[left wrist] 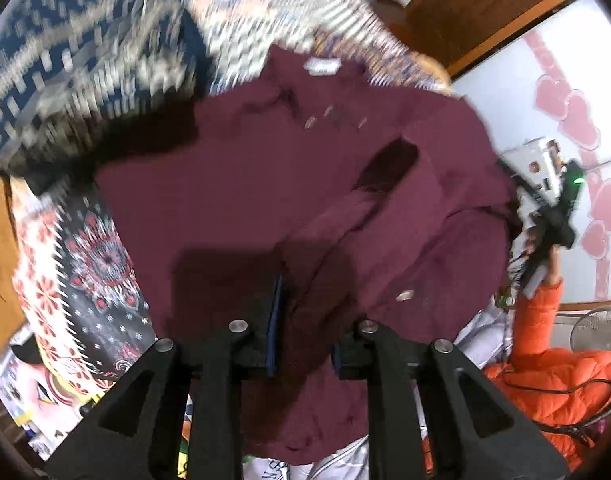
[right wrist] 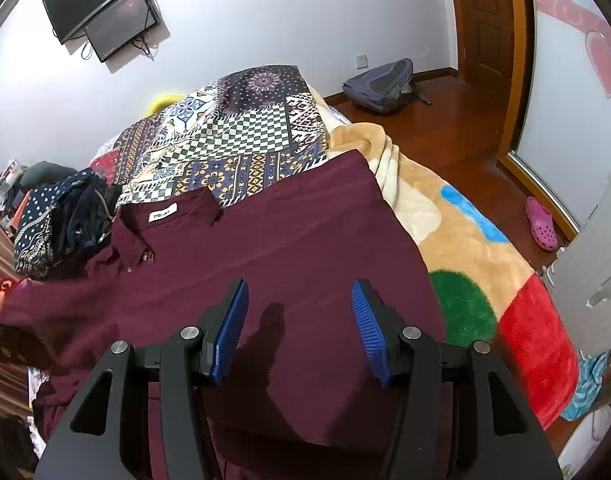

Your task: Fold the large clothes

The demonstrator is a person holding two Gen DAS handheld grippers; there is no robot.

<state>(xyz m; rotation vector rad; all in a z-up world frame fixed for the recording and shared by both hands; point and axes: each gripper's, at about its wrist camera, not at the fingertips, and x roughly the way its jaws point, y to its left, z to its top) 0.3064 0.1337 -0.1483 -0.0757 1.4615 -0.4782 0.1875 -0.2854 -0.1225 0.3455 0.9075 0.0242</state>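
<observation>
A large maroon button shirt (right wrist: 273, 240) lies spread on the bed, collar and white label (right wrist: 163, 213) toward the far left. My right gripper (right wrist: 299, 316) is open and empty, hovering just above the shirt's body. In the left wrist view the same shirt (left wrist: 245, 184) fills the middle. My left gripper (left wrist: 305, 332) has a bunched fold of the maroon fabric between its blue pads (left wrist: 274, 320) and holds it lifted. The other gripper (left wrist: 553, 208) shows at the right edge of that view, in a hand with an orange sleeve.
A patchwork patterned sheet (right wrist: 241, 136) and a plush beige blanket (right wrist: 457, 240) with coloured shapes cover the bed. A dark patterned clothes pile (right wrist: 61, 220) sits at the shirt's left. A backpack (right wrist: 381, 84) and a pink clog (right wrist: 541, 224) lie on the wooden floor. An orange jacket (left wrist: 545, 380) lies at right.
</observation>
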